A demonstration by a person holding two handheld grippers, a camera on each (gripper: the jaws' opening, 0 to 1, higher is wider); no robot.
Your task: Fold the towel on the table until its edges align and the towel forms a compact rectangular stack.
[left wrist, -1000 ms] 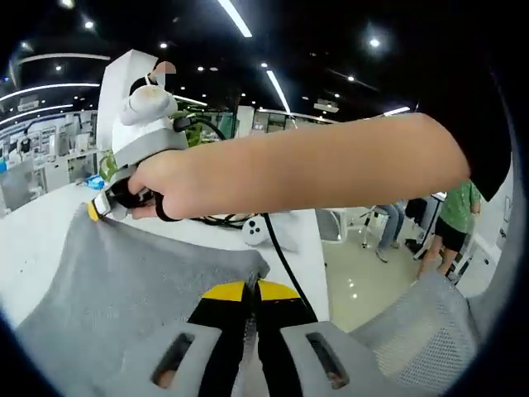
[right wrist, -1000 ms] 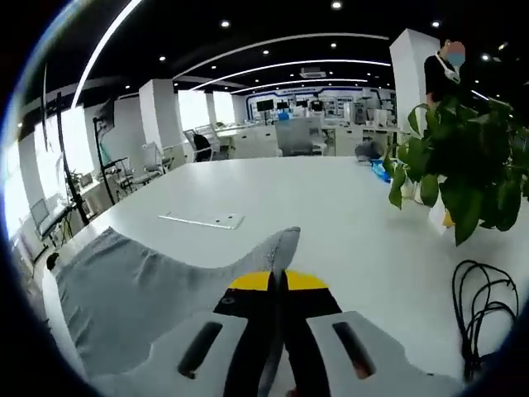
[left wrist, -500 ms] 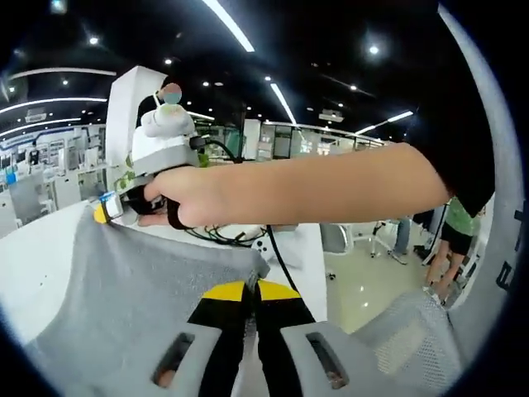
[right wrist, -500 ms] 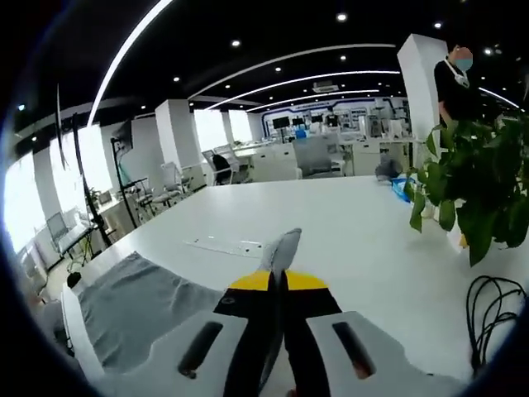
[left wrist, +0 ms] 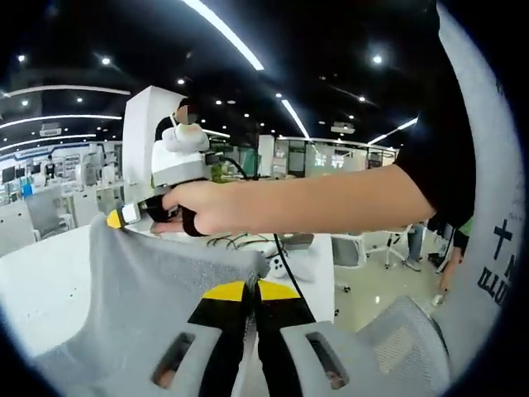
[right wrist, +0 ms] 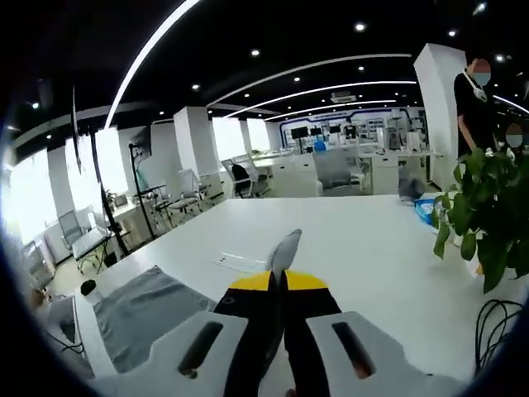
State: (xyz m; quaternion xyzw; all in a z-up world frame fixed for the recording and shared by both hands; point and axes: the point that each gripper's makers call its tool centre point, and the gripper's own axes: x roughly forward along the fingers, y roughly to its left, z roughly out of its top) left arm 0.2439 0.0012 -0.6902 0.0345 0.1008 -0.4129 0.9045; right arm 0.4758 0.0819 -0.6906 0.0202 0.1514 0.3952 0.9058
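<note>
The soft, nubby grey towel (left wrist: 149, 289) is pinched at two corners by the left gripper (left wrist: 251, 291) and right gripper (right wrist: 279, 281).

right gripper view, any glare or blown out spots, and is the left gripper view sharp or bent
Right gripper view: windows at the far left blow out white, and the white table is bright but keeps detail. Left gripper view: the towel weave is sharp up close, the ceiling light strips bow from fisheye, and the person's sleeve looms dark at right.

matt grey cloth towel (left wrist: 140, 281), smooth white table (right wrist: 364, 248)
</note>
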